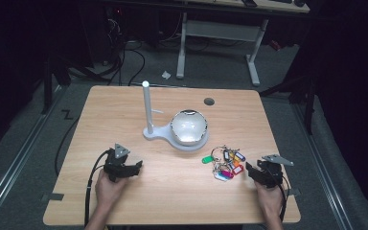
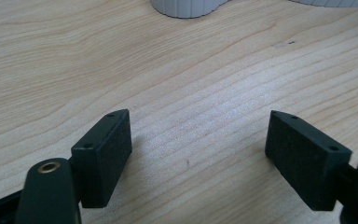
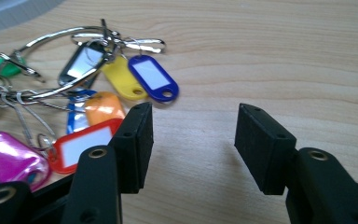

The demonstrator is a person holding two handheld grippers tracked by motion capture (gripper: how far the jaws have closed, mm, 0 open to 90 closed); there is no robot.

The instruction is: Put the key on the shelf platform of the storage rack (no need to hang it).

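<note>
Nearest us, our right gripper (image 3: 191,144) has its jaws apart over bare wood, nothing between them. The bunch of key tags (image 3: 74,116) lies just beside its left jaw, spread away to the left in the right gripper view; the red tag (image 3: 86,144) looks to be touching that jaw, though we cannot be sure. From above, the bunch (image 1: 224,163) sits right of centre, near our right gripper (image 1: 256,173) and well apart from our left gripper (image 1: 132,170), whose jaws stand wide over the empty table (image 2: 191,70). So the right hand is nearer. The white stand with a metal bowl (image 1: 188,127) sits just behind. Pale wood surface; dark room, another desk beyond.
</note>
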